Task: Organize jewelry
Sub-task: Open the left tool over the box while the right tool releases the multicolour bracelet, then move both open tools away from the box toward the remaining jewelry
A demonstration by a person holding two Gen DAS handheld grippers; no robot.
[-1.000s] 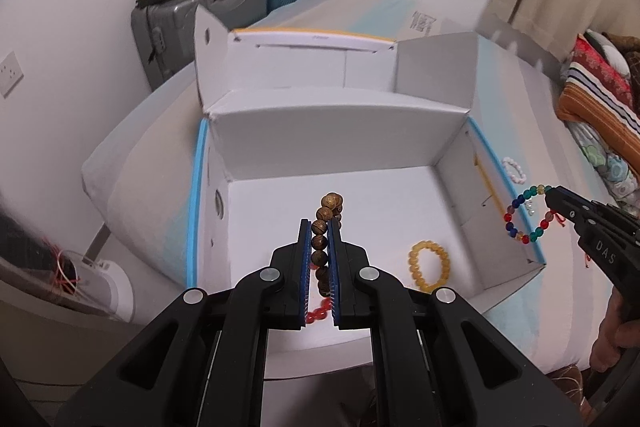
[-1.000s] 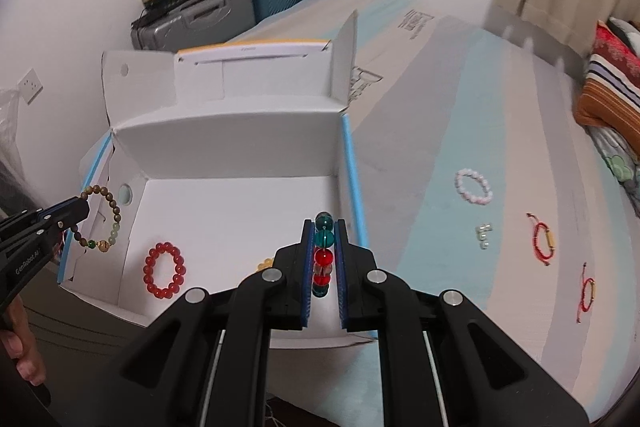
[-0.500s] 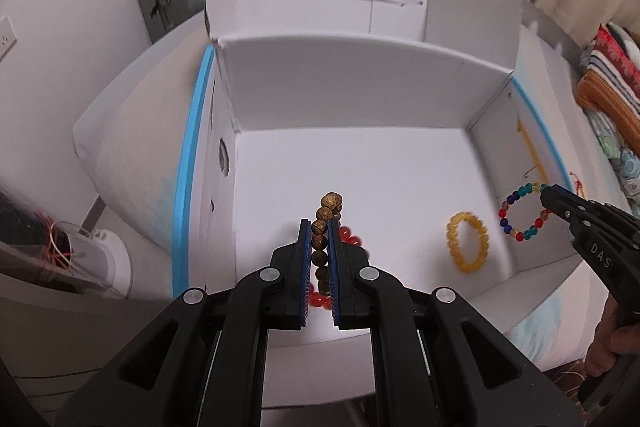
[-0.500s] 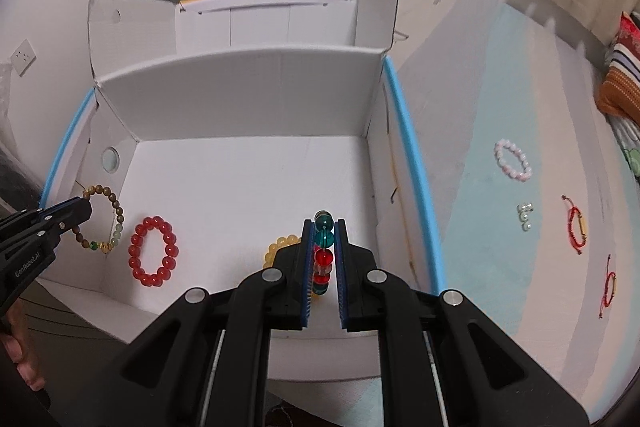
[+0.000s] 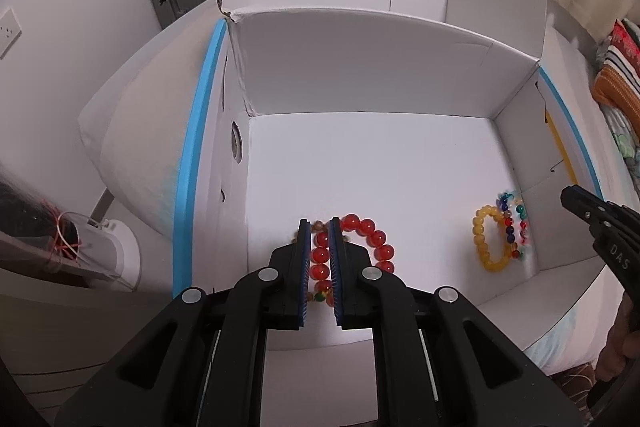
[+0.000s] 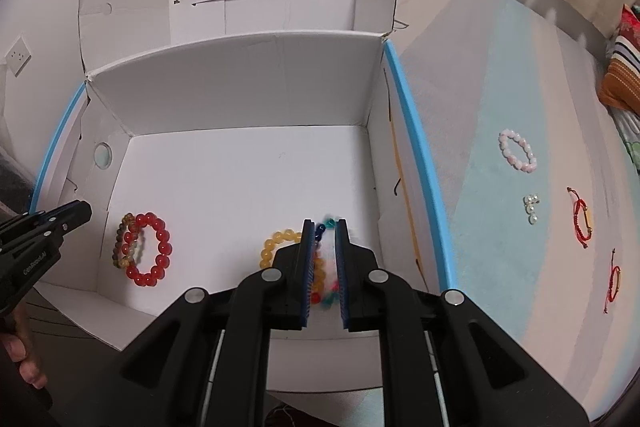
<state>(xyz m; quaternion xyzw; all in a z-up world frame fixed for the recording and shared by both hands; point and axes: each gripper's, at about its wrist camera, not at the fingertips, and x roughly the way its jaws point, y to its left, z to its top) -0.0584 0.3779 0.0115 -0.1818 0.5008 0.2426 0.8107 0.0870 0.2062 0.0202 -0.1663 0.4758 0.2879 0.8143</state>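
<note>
My left gripper (image 5: 320, 227) hides most of the brown bracelet (image 5: 316, 225). The multicolor bracelet (image 6: 326, 259) between my right gripper's (image 6: 324, 227) fingers is blurred, partly covered.

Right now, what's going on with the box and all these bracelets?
A person with two handheld grippers is sorting jewelry into a white box on a bed. Both grippers' fingers are open above the box floor. Brown, red, yellow and multicolored bracelets lie inside. A pink bracelet, pearl earrings and red cords wait on the bed.
</note>
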